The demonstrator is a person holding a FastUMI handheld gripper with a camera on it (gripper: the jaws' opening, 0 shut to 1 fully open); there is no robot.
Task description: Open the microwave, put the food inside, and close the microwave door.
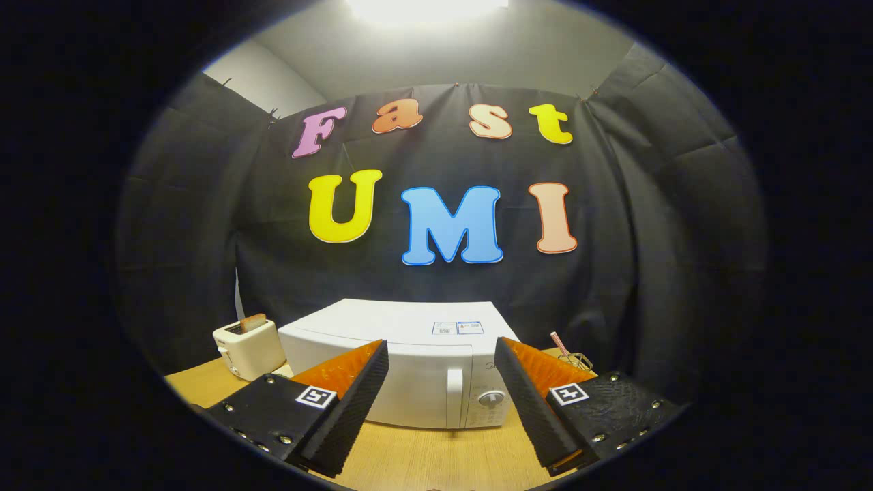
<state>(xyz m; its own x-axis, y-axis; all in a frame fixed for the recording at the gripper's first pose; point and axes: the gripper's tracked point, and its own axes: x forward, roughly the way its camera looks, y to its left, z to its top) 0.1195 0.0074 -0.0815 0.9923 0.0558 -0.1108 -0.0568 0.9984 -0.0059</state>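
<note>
The likeliest slip, as I judge it, is a miss at the door: the white box-shaped microwave (pixel 416 365) stands shut on the pale wooden table (pixel 423 457), and its slim vertical white door handle (pixel 454 397) sits just left of the round control dial (pixel 491 399); a finger arriving slightly toward three o'clock could knock the dial instead of hooking the handle; a hard pull might also drag the light oven across the wood. The gripper (pixel 442 354) is spread wide and holds nothing; its two fingers (pixel 354 402) frame the microwave front, the handle lying between them and just ahead; it is held level, pointing straight at twelve o'clock. A cream toaster with a slice of toast (pixel 247 346) stands at ten o'clock beside the oven; a small wire utensil (pixel 571 354) lies at two o'clock; which item is the food I cannot tell.
</note>
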